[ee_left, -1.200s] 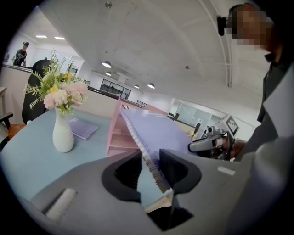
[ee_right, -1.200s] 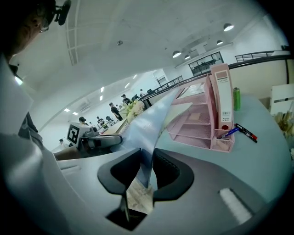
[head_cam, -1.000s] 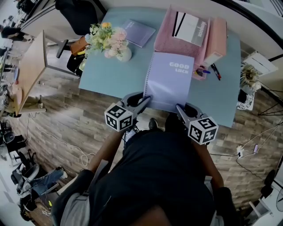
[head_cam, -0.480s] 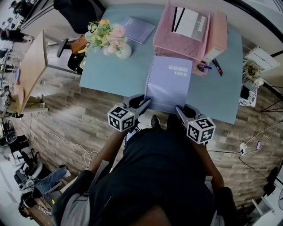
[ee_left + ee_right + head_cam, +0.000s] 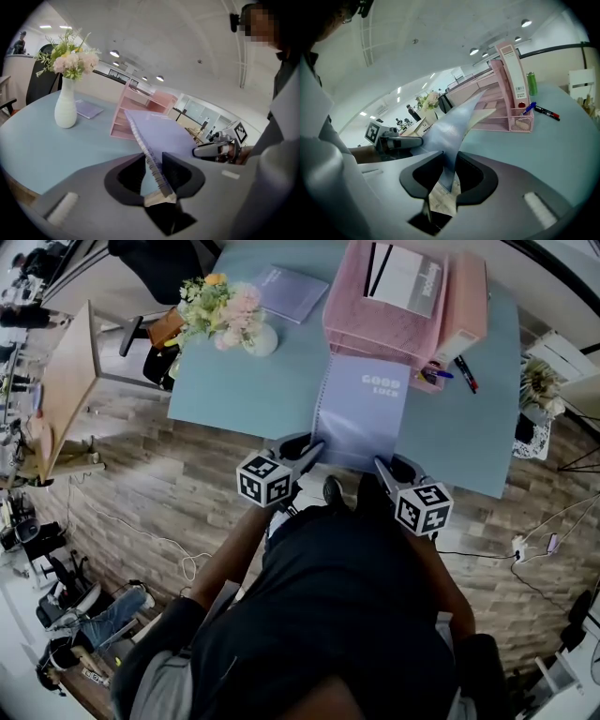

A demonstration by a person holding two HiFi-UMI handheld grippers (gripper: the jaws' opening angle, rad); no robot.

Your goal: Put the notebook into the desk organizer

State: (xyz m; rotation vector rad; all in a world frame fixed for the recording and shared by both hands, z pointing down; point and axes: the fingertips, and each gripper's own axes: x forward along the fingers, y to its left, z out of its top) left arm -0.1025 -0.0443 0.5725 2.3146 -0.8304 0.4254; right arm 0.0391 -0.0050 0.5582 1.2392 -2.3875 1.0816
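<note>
A lavender spiral notebook (image 5: pixel 361 413) hangs tilted above the pale blue table, its far edge at the front of the pink desk organizer (image 5: pixel 356 329). My left gripper (image 5: pixel 317 450) has the near left corner on the spiral side, and its jaws are closing with the spiral edge (image 5: pixel 157 173) between them. My right gripper (image 5: pixel 381 465) is shut on the near right corner. In the left gripper view the notebook (image 5: pixel 161 133) rises from the left gripper (image 5: pixel 153 161) toward the organizer (image 5: pixel 125 117). In the right gripper view the right gripper (image 5: pixel 450 164) pinches the bent cover (image 5: pixel 457 122).
A white vase of flowers (image 5: pixel 246 329) stands at the table's left. A second purple notebook (image 5: pixel 292 292) lies behind it. White booklets (image 5: pixel 405 279) sit in the organizer's top tray. Pens (image 5: pixel 466 373) lie to its right. The table's near edge (image 5: pixel 244 423) is just ahead of the grippers.
Both grippers and the notebook have moved forward toward the organizer. The notebook's far edge now reaches the organizer's front.
</note>
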